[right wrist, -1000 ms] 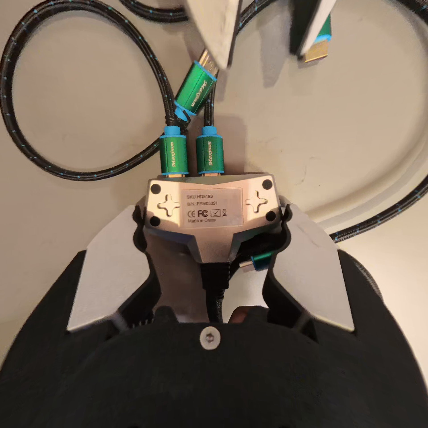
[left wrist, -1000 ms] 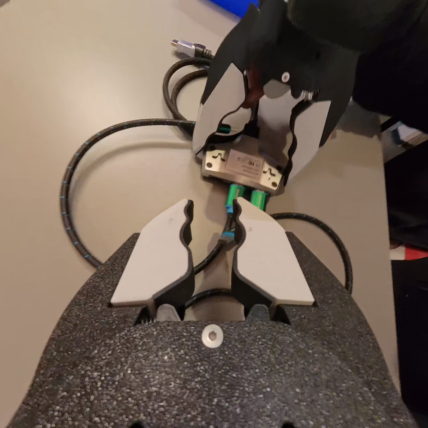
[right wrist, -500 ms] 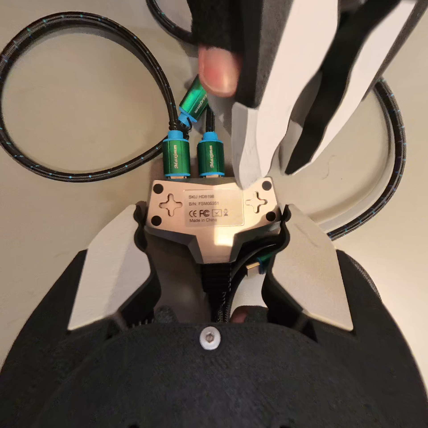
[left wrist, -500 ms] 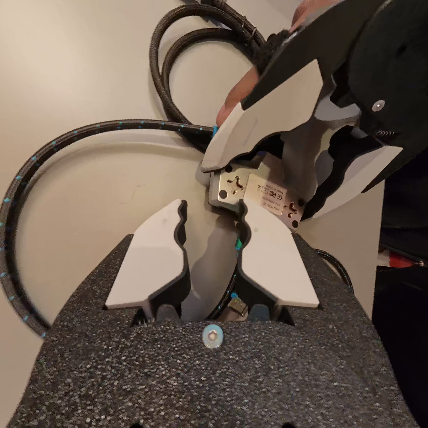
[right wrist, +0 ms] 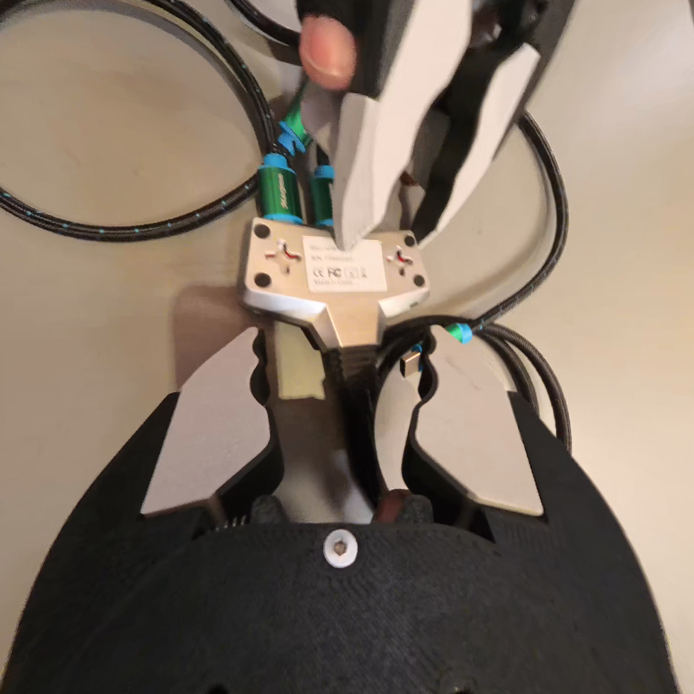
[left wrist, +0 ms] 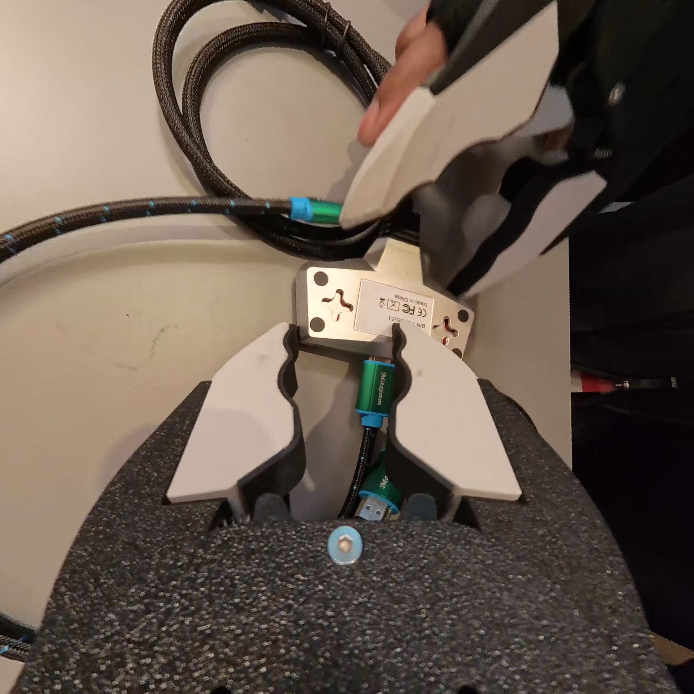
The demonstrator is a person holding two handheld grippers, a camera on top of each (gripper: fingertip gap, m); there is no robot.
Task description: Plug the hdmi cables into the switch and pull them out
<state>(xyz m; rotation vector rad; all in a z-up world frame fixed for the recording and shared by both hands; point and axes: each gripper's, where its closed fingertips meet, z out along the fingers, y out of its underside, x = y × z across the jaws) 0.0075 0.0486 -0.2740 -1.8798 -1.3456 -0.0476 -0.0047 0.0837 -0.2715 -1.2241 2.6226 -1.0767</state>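
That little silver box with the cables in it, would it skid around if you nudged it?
Probably. The silver box looks like smooth metal lying flat on a slick table, so it may slide. The braided cables plugged into it look fairly stiff and would likely drag or twist it. Neither set of jaws grips it now.

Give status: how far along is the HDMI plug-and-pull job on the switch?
Done: two green plugs sit in the switch.
In hand: left tongs are open, straddling one seated plug. Right tongs are open behind the switch, gripping nothing.
Left: close on that plug, then pull both out. A loose plug lies by the left tongs; I cannot tell whether it was ever plugged in.
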